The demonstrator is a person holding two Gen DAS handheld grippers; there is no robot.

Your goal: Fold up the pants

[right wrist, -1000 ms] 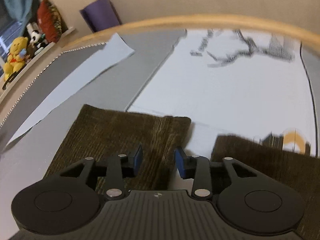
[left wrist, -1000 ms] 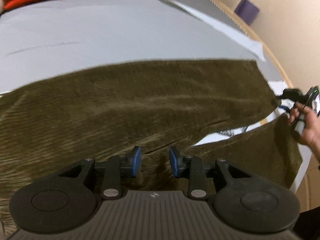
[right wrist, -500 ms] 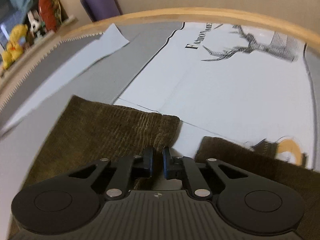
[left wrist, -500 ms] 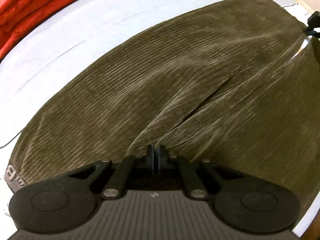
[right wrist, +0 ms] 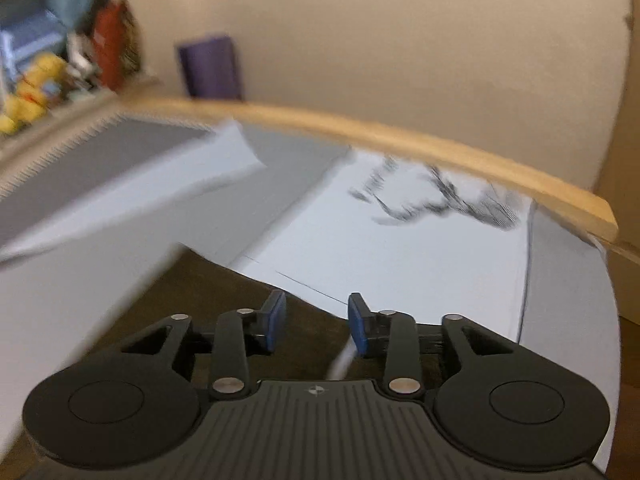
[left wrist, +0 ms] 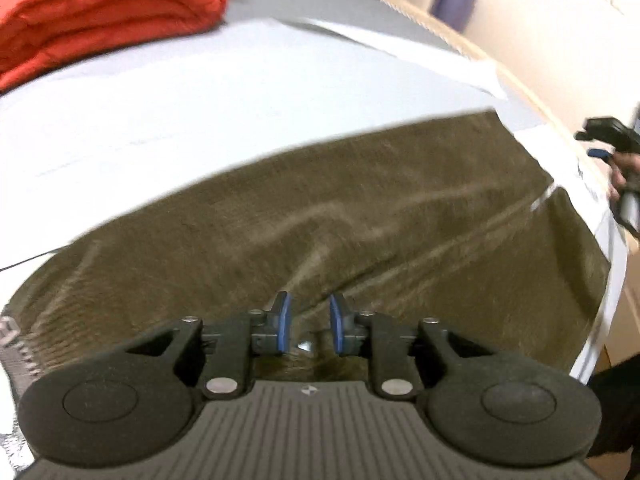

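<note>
Your olive-brown corduroy pants lie flat on the pale sheet of the bed, long axis running from the waistband at the left edge of the left wrist view to the leg hems at the right, near the wooden bed edge. The two legs lie side by side, a narrow slit of sheet showing between them toward the hems. A folded red blanket sits well apart, at the far left.

Your left gripper hangs over the crotch seam with its jaws parted and nothing pinched; they have just been opening, and the cloth lies below them, not between the pads. Your right gripper is above the hem of one leg, jaws likewise just opened, gap empty apart from blurred cloth and sheet behind it.

Expect this corduroy to behave as a thick, soft, fairly heavy cloth: it will drape and sag rather than hold shape, but the ribbed nap should grip the pads well, so slipping is unlikely. Pinch at edges, where layers stack: the waistband with your left, the outer hem with your right. Lift both ends together or the middle will drag and wrinkle
</note>
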